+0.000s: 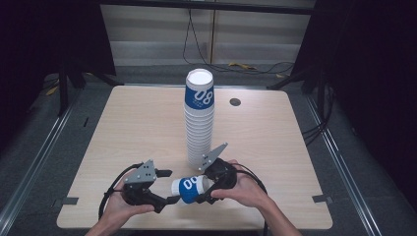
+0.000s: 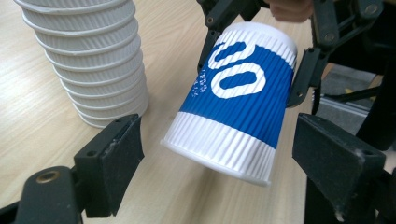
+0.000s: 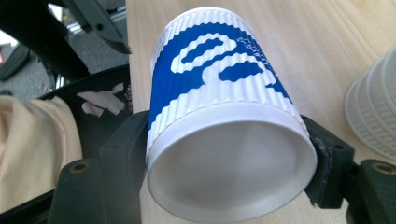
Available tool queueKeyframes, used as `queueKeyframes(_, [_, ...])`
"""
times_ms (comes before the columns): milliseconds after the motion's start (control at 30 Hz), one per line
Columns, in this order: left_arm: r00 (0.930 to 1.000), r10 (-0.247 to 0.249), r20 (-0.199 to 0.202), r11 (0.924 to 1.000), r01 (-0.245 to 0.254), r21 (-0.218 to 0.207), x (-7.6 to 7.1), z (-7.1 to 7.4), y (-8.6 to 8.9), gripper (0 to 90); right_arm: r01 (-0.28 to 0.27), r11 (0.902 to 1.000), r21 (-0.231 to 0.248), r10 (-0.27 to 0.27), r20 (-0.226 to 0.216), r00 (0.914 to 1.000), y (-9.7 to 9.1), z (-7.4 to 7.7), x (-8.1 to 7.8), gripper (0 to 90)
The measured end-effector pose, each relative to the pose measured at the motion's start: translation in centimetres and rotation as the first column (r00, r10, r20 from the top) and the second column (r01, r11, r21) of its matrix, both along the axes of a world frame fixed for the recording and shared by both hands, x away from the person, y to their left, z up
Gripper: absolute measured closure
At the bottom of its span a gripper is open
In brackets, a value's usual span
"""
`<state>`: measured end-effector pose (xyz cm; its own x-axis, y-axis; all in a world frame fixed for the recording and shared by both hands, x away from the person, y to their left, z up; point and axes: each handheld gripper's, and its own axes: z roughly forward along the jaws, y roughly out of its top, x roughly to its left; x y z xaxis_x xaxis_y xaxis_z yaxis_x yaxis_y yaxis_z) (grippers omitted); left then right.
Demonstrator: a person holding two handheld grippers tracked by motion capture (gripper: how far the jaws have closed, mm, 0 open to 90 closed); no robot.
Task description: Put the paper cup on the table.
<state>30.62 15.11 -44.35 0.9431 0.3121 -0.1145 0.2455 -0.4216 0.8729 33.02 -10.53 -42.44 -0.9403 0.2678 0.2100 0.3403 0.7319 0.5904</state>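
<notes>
A ribbed white paper cup (image 1: 189,188) with a blue band lies on its side in the air near the table's front edge. My right gripper (image 1: 203,190) is shut on it near its closed base (image 3: 229,172), one jaw on each side of the wall. The cup's wider end (image 2: 219,154) points at my left gripper (image 1: 168,187), whose jaws stand open on either side of that end with a gap to each pad (image 2: 116,149). A tall stack of matching cups (image 1: 199,128) stands upside down just behind, in the middle of the table.
The wooden table (image 1: 133,128) has a round cable hole (image 1: 235,102) at the back right. The stack's lower cups (image 2: 88,56) stand close to the left of the left gripper. Dark floor, rails and cables surround the table.
</notes>
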Motion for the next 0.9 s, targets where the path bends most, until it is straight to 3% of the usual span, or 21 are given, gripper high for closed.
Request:
queueKeyframes(200, [1.0000,-0.004,-0.006,0.9999,0.004,-0.012,0.1,-0.1,-0.1,16.0,0.030,0.9981,0.053,-0.030,-0.003,0.9995,-0.7,-0.8,-0.2,27.5])
queueKeyframes(400, [0.9997,0.016,-0.018,0.9989,-0.017,-0.043,0.5,-0.2,0.6,16.0,0.077,0.9888,0.128,-0.078,0.000,0.9970,-1.3,-1.6,-0.3,27.5])
queueKeyframes(567, [0.9995,0.024,-0.018,0.9977,-0.025,-0.063,0.7,-0.1,1.0,16.1,0.108,0.9735,0.201,-0.109,-0.007,0.9940,-1.9,-1.9,-0.7,27.5])
queueKeyframes(867, [0.9994,0.002,-0.034,0.9937,-0.006,-0.112,0.9,0.4,1.2,16.2,0.141,0.9486,0.284,-0.151,0.016,0.9884,-2.4,-2.2,-1.5,27.5])
queueKeyframes(900, [0.9992,0.003,-0.039,0.9933,-0.008,-0.115,0.9,0.5,1.2,16.2,0.150,0.9404,0.305,-0.162,0.012,0.9868,-2.5,-2.2,-1.5,27.6])
